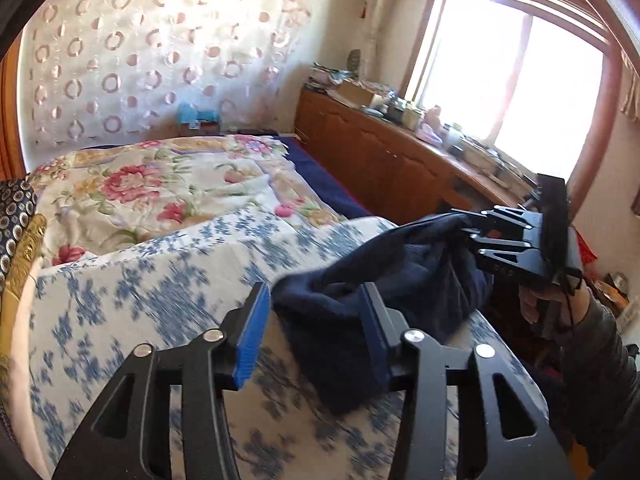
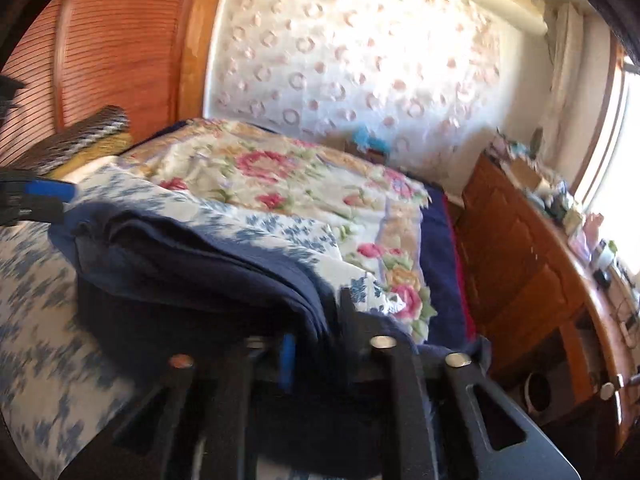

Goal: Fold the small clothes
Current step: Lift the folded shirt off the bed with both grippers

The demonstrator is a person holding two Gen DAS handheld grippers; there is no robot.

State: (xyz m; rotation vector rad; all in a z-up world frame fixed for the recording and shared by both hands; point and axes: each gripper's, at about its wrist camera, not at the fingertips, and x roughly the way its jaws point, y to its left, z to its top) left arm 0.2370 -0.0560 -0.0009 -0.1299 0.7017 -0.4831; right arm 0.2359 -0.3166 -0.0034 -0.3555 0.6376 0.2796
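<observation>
The navy garment (image 1: 384, 280) lies bunched on the blue-and-white floral quilt (image 1: 132, 292) of the bed, strung as a dark band between the two tools. In the left wrist view its long axis runs from lower left to upper right, from the left hand-held gripper (image 1: 316, 340) toward the right hand-held gripper (image 1: 472, 236). The left one has its blue pads (image 1: 250, 344) standing apart; the near end of the cloth sits in the gap, lying against the right-side pad while the left-side pad is clear of it, so I judge it lies there loose, not pinched. The far end runs up into the right tool's fingers, held by a person's hand (image 1: 536, 300).

From the right wrist view the garment (image 2: 208, 276) shows stacked layers leading straight into the right hand-held gripper (image 2: 316, 344), which looks clamped on the fabric edge, though blur leaves that uncertain. The left tool (image 2: 36, 200) sits at the cloth's opposite end.

So both ends are within reach, the left end loose, and the next fold likely needs the left jaws to close there first
</observation>
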